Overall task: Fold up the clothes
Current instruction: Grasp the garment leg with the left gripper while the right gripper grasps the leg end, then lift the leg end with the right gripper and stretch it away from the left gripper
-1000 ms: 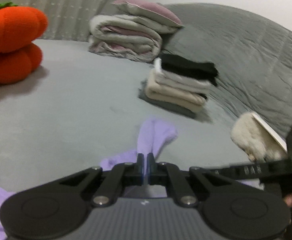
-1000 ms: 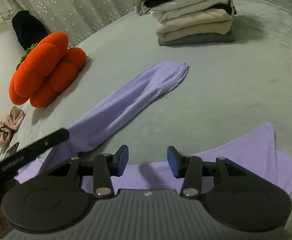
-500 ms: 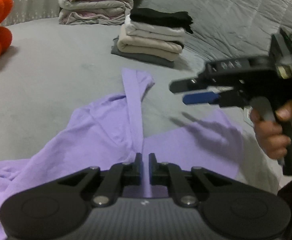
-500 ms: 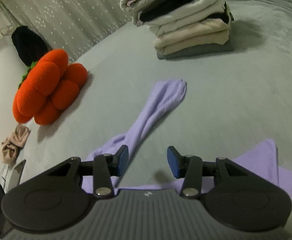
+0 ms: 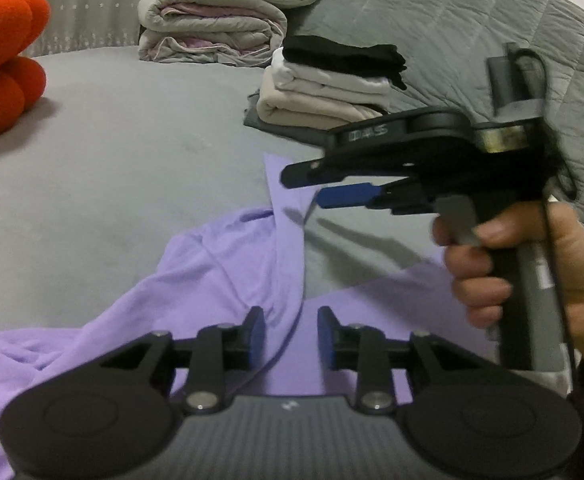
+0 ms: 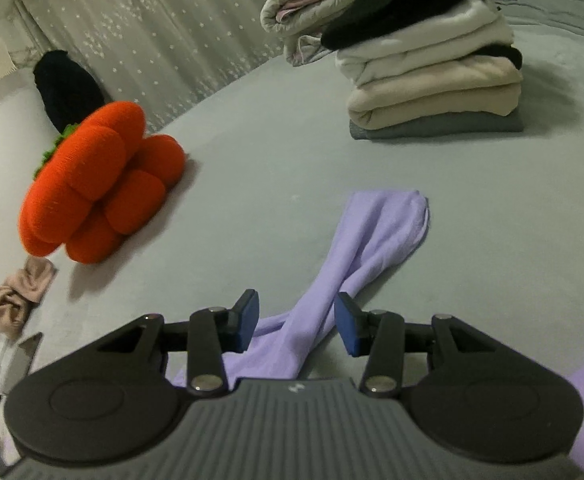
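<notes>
**Both grippers apart above the lilac garment**

At the bottom of the left wrist view, the left gripper [image 5: 291, 338] has its two fingers apart and holds nothing; the lilac garment [image 5: 220, 276] lies just under and beyond them, spread over the lower left of the frame on the grey bed [image 5: 132, 152]. A long sleeve [image 5: 286, 224] of it runs from the fingers up to the middle of the frame.

At the right of this view, a hand [image 5: 531, 272] grips the handle of the right gripper [image 5: 315, 186], which hangs over the sleeve with its blue-padded fingers pointing to the left.

In the right wrist view, the right gripper [image 6: 296, 324] is also apart and empty. The sleeve [image 6: 355, 256] passes between its fingers at the lower middle, and its end lies flat at the centre right.

Farther, at the left, sits an orange plush cushion [image 6: 96, 184], with a small beige cloth [image 6: 22, 294] near it at the lower left. In the upper right stands a stack of folded clothes [image 6: 431, 80], black on top, cream below. Behind it lies a rolled quilt [image 5: 212, 28], and a dotted curtain [image 6: 152, 32] closes the upper left.
</notes>
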{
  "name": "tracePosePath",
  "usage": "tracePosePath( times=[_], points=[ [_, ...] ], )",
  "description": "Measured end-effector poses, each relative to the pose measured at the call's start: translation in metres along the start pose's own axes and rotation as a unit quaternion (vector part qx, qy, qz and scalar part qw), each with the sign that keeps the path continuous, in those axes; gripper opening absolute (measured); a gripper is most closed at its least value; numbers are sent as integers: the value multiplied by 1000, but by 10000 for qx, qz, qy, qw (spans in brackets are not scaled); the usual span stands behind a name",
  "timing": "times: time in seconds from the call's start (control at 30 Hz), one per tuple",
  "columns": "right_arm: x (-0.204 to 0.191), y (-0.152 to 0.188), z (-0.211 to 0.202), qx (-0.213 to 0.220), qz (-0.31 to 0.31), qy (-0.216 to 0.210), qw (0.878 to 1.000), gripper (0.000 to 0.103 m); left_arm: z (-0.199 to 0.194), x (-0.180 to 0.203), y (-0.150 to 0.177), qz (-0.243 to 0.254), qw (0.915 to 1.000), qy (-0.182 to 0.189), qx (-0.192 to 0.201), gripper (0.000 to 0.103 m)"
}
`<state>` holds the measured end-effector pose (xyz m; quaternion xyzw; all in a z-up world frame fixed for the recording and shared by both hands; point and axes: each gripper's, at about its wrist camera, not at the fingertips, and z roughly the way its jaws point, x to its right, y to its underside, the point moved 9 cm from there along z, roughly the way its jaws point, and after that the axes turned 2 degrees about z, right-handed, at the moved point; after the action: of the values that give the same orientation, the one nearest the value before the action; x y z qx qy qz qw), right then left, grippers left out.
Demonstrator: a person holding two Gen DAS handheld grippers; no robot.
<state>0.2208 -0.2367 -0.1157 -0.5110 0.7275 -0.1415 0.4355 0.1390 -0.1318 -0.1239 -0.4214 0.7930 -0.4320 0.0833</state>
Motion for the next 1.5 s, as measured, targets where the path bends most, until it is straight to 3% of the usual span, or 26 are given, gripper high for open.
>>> tracePosePath(
  times=[0.17,0.27,0.33,0.67,0.83,1.17,1.3,1.5],
  points=[
    [14,4,20,13,-21,221,9998,43,4,1,1,103,9999,-61,29,29],
    [21,3,22,126,71,256,9996,21,5,-1,1,81,9998,-136,105,23],
    [25,2,22,215,141,259,9993,8,5,-4,-1,13,9997,-188,146,7],
    [3,-29,-25,1073,422,-328,9928,7,-34,-11,-26,-267,9945,-259,983,3],
    [-15,-48,-54,1450,588,-891,9837,7,-56,-14,-39,-399,9886,-282,1424,2],
    [-43,-59,-95,1813,390,-1230,9749,7,-87,2,-32,-188,9882,-54,1518,2],
    [-43,-55,-105,1807,202,-1153,9766,7,-99,9,-29,-101,9878,37,1551,2],
    [-32,-42,-114,1663,-63,-869,9822,7,-89,20,-9,209,9926,191,1180,2]
  ],
)
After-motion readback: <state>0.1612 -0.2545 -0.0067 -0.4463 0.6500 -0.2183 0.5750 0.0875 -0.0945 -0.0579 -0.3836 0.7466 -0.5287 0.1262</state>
